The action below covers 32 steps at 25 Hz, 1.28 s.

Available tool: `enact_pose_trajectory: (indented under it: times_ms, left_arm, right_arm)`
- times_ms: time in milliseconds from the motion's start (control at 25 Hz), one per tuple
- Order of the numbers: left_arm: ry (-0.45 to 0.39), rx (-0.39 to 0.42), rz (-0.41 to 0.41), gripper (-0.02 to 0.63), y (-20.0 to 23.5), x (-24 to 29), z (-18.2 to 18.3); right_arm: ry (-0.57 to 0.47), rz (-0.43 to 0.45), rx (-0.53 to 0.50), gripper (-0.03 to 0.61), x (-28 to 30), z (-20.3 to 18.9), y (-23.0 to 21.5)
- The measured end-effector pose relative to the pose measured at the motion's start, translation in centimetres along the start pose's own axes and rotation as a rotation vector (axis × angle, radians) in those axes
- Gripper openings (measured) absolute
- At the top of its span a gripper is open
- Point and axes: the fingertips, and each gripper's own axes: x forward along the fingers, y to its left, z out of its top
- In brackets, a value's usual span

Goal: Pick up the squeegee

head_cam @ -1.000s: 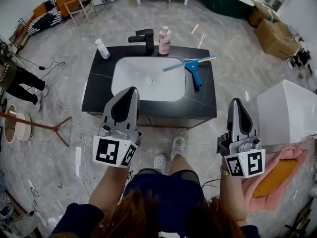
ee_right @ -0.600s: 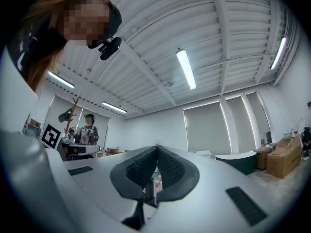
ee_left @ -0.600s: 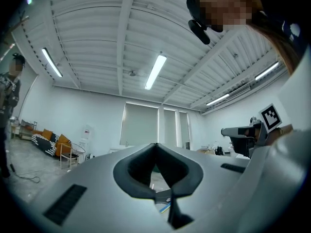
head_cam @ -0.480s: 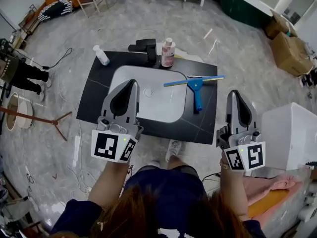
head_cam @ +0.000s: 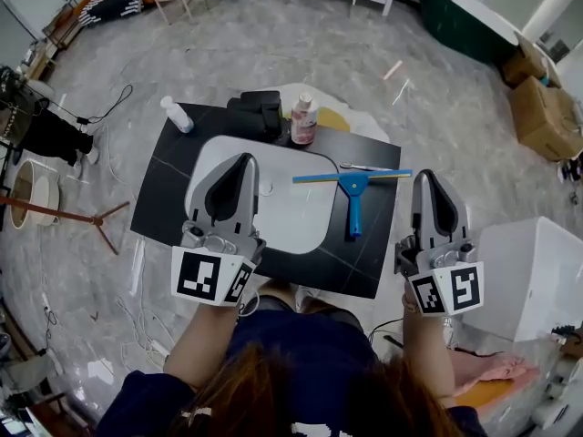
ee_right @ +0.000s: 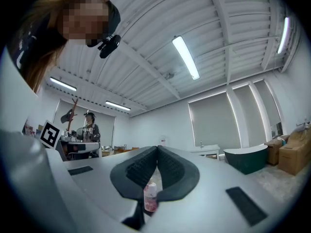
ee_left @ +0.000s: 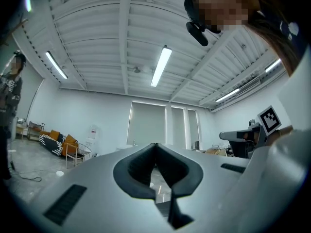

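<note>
The blue squeegee (head_cam: 352, 189) lies flat on the black countertop (head_cam: 164, 198), right of the white sink basin (head_cam: 278, 217), with its blade across and its handle toward me. My left gripper (head_cam: 244, 159) hangs over the basin's left part, jaws shut and empty. My right gripper (head_cam: 427, 177) is just off the counter's right edge, a little right of the squeegee and apart from it, also shut with nothing held. Each gripper view looks level across the room: left gripper (ee_left: 155, 144) and right gripper (ee_right: 157, 148) both show their pads meeting.
A pink bottle (head_cam: 303, 119), a black faucet (head_cam: 260, 107) and a white bottle (head_cam: 176, 114) stand along the counter's back. The pink bottle (ee_right: 150, 196) also shows below the right jaws. A white cabinet (head_cam: 537, 271) stands right; a person (head_cam: 36, 130) stands far left.
The vanity has drawn closer in the head view. Both grippers, which hung in front of it, now reach over its front half. Their jaws stayed shut.
</note>
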Motion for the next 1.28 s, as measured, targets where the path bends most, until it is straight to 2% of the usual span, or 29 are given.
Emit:
enact_pose_trajectory:
  times_ms: [200, 360, 480, 760, 960, 1120, 1280]
  left_arm:
    - [0.019, -0.015, -0.036, 0.018, 1.4, 4.7, -1.9]
    - [0.037, -0.030, -0.100, 0.018, 2.8, 7.5, -3.8]
    - [0.058, -0.037, -0.150, 0.018, 3.7, 9.0, -5.3]
    - [0.104, -0.085, -0.245, 0.018, 4.4, 10.4, -8.1]
    - [0.126, -0.089, -0.301, 0.018, 4.2, 11.3, -9.6]
    - [0.139, -0.085, -0.311, 0.018, 4.6, 11.7, -10.4]
    - [0.157, -0.080, -0.305, 0.018, 5.2, 11.8, -11.3]
  right_arm:
    - [0.055, -0.034, 0.014, 0.015, 3.2, -3.0, -2.5]
    - [0.153, -0.081, 0.010, 0.015, 5.2, -7.4, -3.4]
    - [0.268, -0.105, 0.026, 0.015, 6.2, -12.0, -3.6]
    - [0.613, -0.168, 0.069, 0.023, 5.1, -25.1, -4.1]
    - [0.818, -0.189, 0.046, 0.098, 4.2, -32.8, -4.7]
    - [0.978, -0.205, 0.052, 0.165, 2.9, -37.7, -4.7]
    - [1.031, -0.231, 0.072, 0.170, 2.3, -39.6, -4.2]
